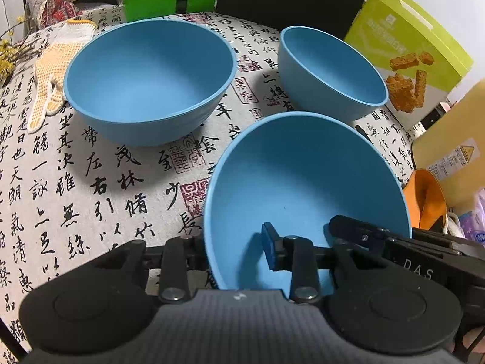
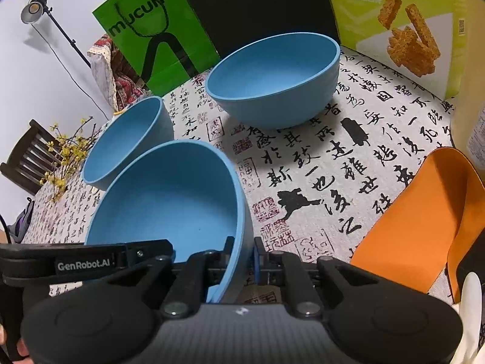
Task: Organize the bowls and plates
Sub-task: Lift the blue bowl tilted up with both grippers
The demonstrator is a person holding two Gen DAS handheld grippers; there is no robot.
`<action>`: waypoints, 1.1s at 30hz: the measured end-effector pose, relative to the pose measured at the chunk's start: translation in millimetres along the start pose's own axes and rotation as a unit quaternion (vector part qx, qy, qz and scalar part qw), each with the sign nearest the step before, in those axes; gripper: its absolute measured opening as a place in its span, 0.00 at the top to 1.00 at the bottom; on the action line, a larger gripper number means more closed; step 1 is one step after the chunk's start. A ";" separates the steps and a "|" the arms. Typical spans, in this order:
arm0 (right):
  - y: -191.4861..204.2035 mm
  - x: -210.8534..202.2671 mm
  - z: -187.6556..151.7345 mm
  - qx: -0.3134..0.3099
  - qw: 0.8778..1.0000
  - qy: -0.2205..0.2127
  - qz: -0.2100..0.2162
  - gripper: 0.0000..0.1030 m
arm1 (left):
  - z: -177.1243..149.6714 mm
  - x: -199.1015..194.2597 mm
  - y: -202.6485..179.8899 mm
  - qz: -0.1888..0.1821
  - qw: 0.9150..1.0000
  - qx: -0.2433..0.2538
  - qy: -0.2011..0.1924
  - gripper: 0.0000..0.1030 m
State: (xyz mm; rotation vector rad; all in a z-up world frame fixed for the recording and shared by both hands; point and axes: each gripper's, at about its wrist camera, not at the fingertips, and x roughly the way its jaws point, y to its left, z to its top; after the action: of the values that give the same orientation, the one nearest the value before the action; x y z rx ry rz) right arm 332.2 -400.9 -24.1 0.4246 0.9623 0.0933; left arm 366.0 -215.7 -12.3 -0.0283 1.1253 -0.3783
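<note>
Nearest: a blue bowl, the near bowl (image 1: 303, 188), tilted, gripped from both sides. Left gripper (image 1: 236, 251) has its jaws clamped on the bowl's near-left wall, one blue pad (image 1: 268, 247) inside, the other finger outside. Right gripper (image 2: 242, 257) pinches the right wall of the same bowl (image 2: 169, 200), jaws almost together with only the thin wall between them. From the right wrist, the left gripper's black body reaches in over the bowl's near rim.

The patterned tablecloth (image 1: 106, 188), printed with black brush characters and red seals, covers the table.

Middle distance: a large bowl (image 1: 148, 82) upright on the cloth; a second bowl (image 1: 330, 72), further back and to the right in the left wrist view, also upright. All three bowls stand apart.

Right edge: orange sheet (image 2: 424, 221), curled.

Far: knit glove (image 1: 57, 66), green bag (image 2: 154, 30), snack box (image 1: 406, 48).
</note>
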 end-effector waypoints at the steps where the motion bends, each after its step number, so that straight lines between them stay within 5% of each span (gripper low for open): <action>1: 0.1 -1.3 0.0 0.000 1.000 -0.002 -0.001 0.89 | -0.5 -1.5 -1.1 0.001 1.000 0.002 -0.001 0.69; 33: 19.2 -53.4 -12.9 -0.011 0.999 -0.042 -0.001 0.91 | -19.2 -57.8 -18.9 0.006 0.999 0.015 -0.047 0.69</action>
State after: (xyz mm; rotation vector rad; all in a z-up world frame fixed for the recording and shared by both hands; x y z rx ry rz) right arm 293.1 -393.4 18.4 0.4038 0.8783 0.0838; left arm 322.1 -212.3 33.8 -0.0132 1.0260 -0.3791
